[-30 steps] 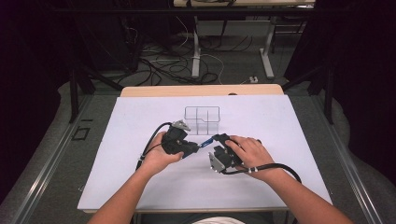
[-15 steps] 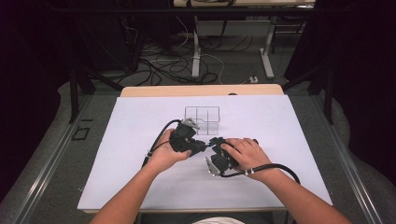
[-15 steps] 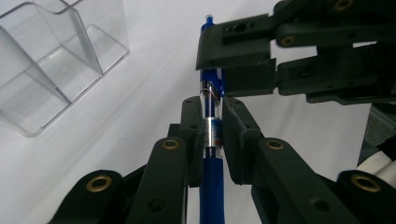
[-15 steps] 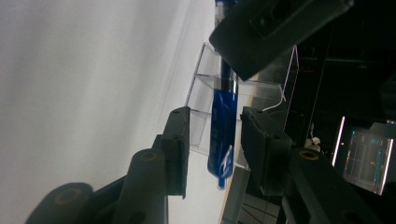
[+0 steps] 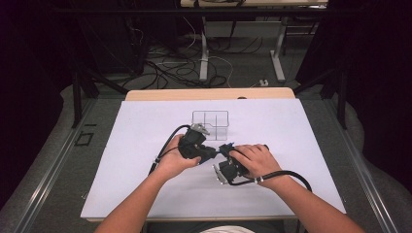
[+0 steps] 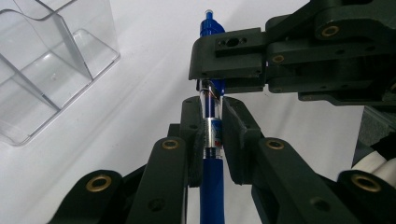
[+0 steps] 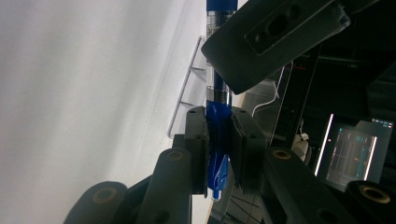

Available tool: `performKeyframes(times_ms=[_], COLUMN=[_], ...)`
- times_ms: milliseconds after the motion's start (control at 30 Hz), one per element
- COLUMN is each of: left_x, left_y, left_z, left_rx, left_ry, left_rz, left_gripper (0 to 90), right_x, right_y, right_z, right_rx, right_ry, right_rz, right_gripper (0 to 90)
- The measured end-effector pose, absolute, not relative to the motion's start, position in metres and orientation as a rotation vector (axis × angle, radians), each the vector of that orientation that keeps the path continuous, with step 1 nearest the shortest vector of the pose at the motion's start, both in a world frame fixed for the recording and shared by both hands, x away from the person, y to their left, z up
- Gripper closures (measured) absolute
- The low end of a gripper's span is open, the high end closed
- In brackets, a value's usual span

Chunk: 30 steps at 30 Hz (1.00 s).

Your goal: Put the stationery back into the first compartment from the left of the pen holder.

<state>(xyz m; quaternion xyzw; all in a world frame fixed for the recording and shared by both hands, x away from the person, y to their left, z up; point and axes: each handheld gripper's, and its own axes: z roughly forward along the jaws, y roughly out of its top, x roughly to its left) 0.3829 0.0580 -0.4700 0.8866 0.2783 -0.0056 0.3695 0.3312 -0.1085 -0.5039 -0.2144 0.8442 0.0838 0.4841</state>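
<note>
Left tongs (image 6: 212, 140) and right tongs (image 7: 218, 140) both clamping one blue pen (image 6: 212, 186) (clear organizer (image 5: 210, 119) nearby)

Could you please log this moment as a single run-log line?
left gripper: shut on blue pen | right gripper: shut on blue pen, other end | clear organizer: beyond grippers, empty | surface: white table

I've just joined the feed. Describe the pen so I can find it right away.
Start at the white table, then the clear divided box near its middle; just in front of it the two grippers meet. The pen is pinched between the left gripper and right gripper: slim, blue, with a clear midsection.
</note>
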Motion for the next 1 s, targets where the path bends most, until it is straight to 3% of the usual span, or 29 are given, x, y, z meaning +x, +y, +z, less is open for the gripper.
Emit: performKeyframes(times_ms=[167,267,600,1000], left_x=[0.383,0.383,0.382,0.385], left_y=[0.06,0.062,0.089,0.126], left_z=[-0.47,-0.47,-0.473,-0.479], left_rx=[2.254,2.223,2.119,2.066], left_ry=[0.713,0.71,0.774,0.791], left_rz=[-0.006,0.032,0.1,0.303], left_gripper=[79.3,69.0,48.5,36.9], right_x=[0.332,0.333,0.338,0.343], right_y=[-0.108,-0.107,-0.108,-0.107], right_z=[-0.503,-0.502,-0.504,-0.497], right_rx=[-0.517,-0.497,-0.488,-0.456], right_ry=[2.056,2.065,2.074,2.1], right_rz=[0.206,0.222,0.236,0.327], right_gripper=[79.3,79.4,79.5,79.5])
